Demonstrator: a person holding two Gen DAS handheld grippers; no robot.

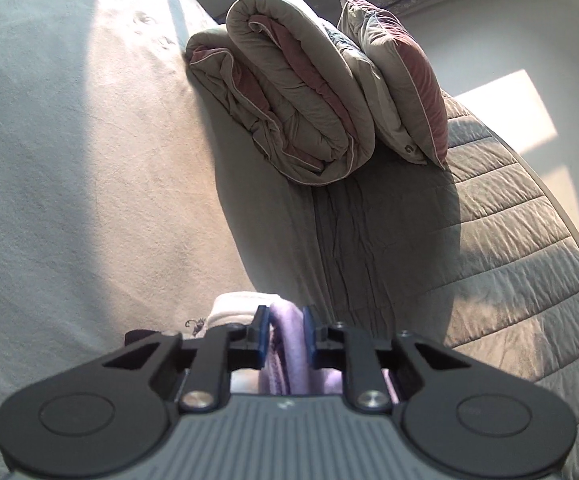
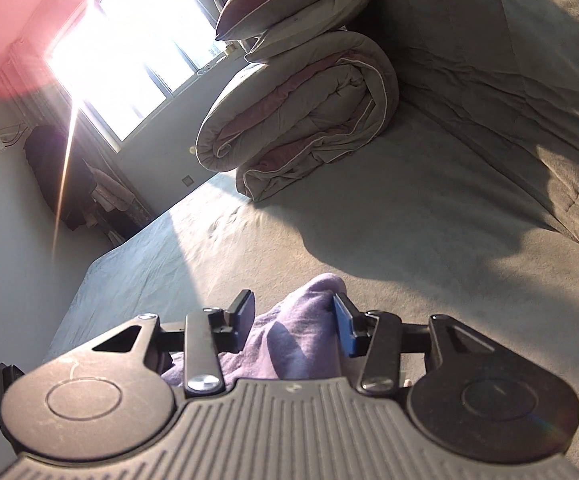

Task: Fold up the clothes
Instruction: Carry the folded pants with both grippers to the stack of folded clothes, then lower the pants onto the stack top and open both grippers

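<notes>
Bed sheet (image 1: 69, 160) pale, lit by a broad band of sun, creased but otherwise bare across the near stretch. A rolled duvet (image 1: 285, 92), grey outside and dusty rose within, lay at about 12 o'clock from the left gripper; a matching pillow (image 1: 401, 80) leaned against it at 1 o'clock, touching. Quilted headboard (image 1: 509, 220) ran from 2 to 4 o'clock in that view. From the right wrist the same duvet (image 2: 301, 120) sat at 12 o'clock with the pillow (image 2: 289, 4) stacked on top, and a bright window (image 2: 129, 52) glared at 10 o'clock, washing out detail; dark clothing hung at 9 o'clock, too dim to make out. Nothing stood between either claw and the bedding ahead. Left gripper (image 1: 285, 330): blue pads drawn close together, pinching a bunched fold of the lilac garment (image 1: 285, 344) between them, cloth touching both pads; a bit of white fabric (image 1: 229, 312) showed just beside it at 11 o'clock. Right gripper (image 2: 295, 312): fingers set wider apart, the lilac garment (image 2: 305, 332) heaped between them; cloth met the right pad, but whether the left pad touched it I could not tell. The garment lay low over the sheet at the near edge.
</notes>
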